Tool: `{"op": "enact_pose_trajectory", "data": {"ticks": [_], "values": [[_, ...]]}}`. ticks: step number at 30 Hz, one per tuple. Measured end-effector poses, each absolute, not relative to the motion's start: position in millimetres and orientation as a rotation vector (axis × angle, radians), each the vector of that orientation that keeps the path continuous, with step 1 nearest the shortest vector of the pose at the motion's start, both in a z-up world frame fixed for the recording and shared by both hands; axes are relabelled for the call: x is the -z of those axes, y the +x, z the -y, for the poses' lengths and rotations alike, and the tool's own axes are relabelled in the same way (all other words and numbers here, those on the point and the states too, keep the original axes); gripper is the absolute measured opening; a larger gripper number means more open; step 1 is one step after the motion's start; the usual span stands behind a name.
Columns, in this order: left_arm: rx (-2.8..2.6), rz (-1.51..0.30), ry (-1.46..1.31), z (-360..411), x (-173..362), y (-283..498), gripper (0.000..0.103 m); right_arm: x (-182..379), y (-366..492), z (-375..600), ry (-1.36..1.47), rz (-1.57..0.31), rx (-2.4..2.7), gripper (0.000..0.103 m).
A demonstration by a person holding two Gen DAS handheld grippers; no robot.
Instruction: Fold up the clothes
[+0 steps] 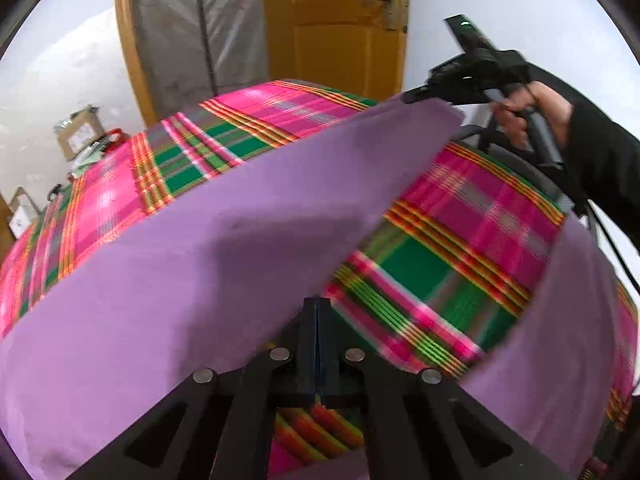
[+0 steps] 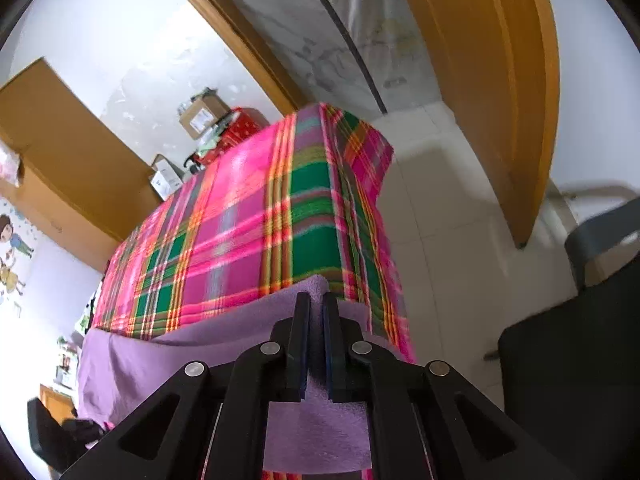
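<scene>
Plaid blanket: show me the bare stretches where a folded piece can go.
Free: the plaid blanket beyond the purple garment, running to its far end by the boxes. Also the patch between the garment's two raised parts. Crowded: the near edge, under cloth and both grippers.

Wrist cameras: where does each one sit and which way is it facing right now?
Left wrist: rides the left tool, angled down across the purple garment on the plaid cover; its shut fingers pinch the cloth's edge, and the person's hand with the right tool shows far right.
Right wrist: rides the right tool, looking down along the plaid cover toward the wooden door; its fingers clamp purple cloth.
Shared: garment, plaid cover, door.
</scene>
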State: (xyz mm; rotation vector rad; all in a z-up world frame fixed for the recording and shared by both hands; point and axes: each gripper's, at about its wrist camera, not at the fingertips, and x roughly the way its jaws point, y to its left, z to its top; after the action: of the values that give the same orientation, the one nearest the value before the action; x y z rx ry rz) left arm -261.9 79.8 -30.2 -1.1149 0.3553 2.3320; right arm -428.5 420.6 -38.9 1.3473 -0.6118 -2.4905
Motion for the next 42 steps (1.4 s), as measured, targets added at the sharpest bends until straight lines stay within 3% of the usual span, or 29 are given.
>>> {"op": "enact_pose_trajectory", "data": {"ticks": [1, 5, 12, 23, 27, 29, 30, 31, 36, 42], "values": [[-2.328, -0.348, -1.112, -78.6, 29.5, -259.8, 0.000, 39.4, -427.6, -420.1, 1.371, 0.593, 2.500, 0.012], [-2.338, -0.297, -1.101, -71.1, 24.2, -257.5, 0.000, 18.4, -410.1, -407.2, 1.270, 0.387, 2.648, 0.034], [-2.410, -0.215, -1.128, -50.1, 17.6, -264.8, 0.000, 8.6, -405.1, -322.1, 1.154, -0.185, 2.488, 0.034], [-2.454, -0.163, -1.184, -20.3, 24.0, -256.8, 0.000, 34.3, -439.4, -289.4, 1.238, -0.370, 2.282, 0.035], [-2.463, -0.142, -1.186, -15.0, 23.2, -254.1, 0.001, 37.8, -436.7, -276.2, 1.162, -0.480, 2.214, 0.042], [-2.469, -0.127, -1.186, -11.9, 22.6, -252.9, 0.001, 37.2, -441.8, -278.3, 1.190, -0.437, 2.202, 0.037], [-2.472, -0.120, -1.186, -10.2, 22.2, -252.2, 0.001, 36.5, -444.9, -280.2, 1.211, -0.403, 2.201, 0.008], [-2.476, -0.112, -1.186, -8.2, 21.7, -251.6, 0.001, 35.9, -446.2, -281.1, 1.212, -0.392, 2.216, 0.002], [-2.502, -0.075, -1.191, 3.8, 18.8, -249.4, 0.001, 35.2, -450.9, -290.6, 1.217, -0.305, 2.314, 0.001], [-2.539, -0.026, -1.210, 21.3, 17.5, -248.2, 0.001, 26.7, -463.6, -315.2, 1.263, -0.040, 2.436, 0.004]]}}
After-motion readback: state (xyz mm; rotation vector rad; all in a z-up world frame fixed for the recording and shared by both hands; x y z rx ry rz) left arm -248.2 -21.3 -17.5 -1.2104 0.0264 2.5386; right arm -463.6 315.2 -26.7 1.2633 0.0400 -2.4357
